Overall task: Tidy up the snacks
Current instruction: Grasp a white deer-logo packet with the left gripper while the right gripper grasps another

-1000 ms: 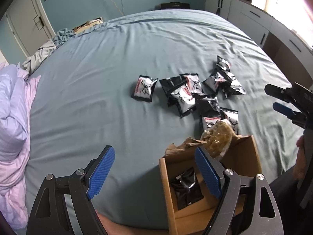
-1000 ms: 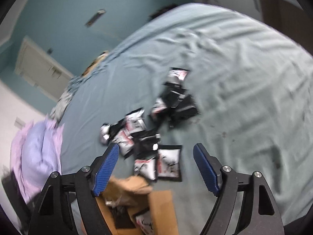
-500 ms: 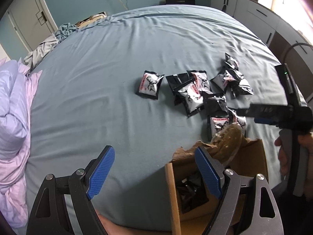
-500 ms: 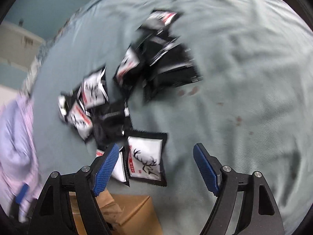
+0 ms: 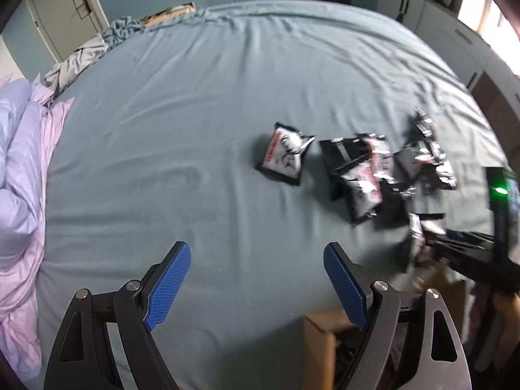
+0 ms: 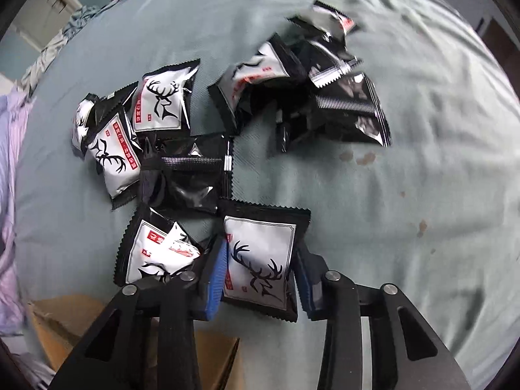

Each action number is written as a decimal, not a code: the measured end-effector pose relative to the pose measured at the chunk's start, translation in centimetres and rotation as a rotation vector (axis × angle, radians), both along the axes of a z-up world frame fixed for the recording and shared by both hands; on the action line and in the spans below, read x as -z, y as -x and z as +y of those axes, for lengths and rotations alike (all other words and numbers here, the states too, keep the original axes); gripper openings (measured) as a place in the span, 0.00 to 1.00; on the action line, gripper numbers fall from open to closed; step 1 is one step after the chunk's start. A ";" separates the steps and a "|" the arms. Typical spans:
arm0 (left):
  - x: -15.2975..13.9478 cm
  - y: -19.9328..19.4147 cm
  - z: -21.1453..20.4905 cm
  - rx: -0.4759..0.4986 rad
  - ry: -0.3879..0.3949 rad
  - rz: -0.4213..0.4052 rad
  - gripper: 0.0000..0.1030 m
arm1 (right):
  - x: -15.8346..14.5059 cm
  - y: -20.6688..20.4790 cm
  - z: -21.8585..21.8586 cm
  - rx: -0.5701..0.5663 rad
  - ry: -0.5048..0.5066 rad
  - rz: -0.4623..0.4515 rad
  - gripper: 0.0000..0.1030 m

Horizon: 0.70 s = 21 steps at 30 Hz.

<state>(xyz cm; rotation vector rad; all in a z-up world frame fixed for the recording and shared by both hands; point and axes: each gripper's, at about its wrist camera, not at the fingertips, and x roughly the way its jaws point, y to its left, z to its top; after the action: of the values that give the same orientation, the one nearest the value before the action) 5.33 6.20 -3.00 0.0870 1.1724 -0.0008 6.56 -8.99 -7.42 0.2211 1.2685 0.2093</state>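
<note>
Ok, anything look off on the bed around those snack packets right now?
Yes: brownish stains spot the bedsheet right of the packets. The packets lie in a loose heap, some face down, not yet boxed. The right gripper straddles a deer-print packet.

Bare bedsheet (image 5: 182, 162) left of snack packets (image 6: 182, 169); cardboard box (image 6: 65, 331) nearside.

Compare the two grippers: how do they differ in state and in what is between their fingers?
The right gripper has its fingers drawn in on both sides of a white deer-print snack packet, which lies on the bed sheet; the left gripper is spread wide with only sheet between its fingers. The right one sits low among the packets; the left one is apart from them. Both have blue pads on black frames.
</note>
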 end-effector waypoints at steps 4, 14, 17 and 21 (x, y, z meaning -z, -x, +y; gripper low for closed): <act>2.1 -2.4 -0.1 0.008 -0.034 0.050 0.82 | -2.1 1.1 -1.0 0.035 -0.013 -0.073 0.30; 4.7 -7.3 -3.1 0.128 -0.068 -0.012 0.82 | -4.0 2.1 -3.2 0.104 -0.111 -0.119 0.30; 6.1 -9.7 -3.1 0.138 -0.009 0.048 0.82 | -3.9 1.7 -4.0 0.121 -0.134 -0.103 0.30; 7.7 -12.4 -3.3 0.127 -0.026 0.073 0.82 | -3.3 1.1 -5.0 0.156 -0.182 -0.081 0.30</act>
<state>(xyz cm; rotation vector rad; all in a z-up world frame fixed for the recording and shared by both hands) 17.68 2.91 -10.73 0.1860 1.2378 -0.1015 5.50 -13.96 -4.13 0.4616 1.1464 0.1974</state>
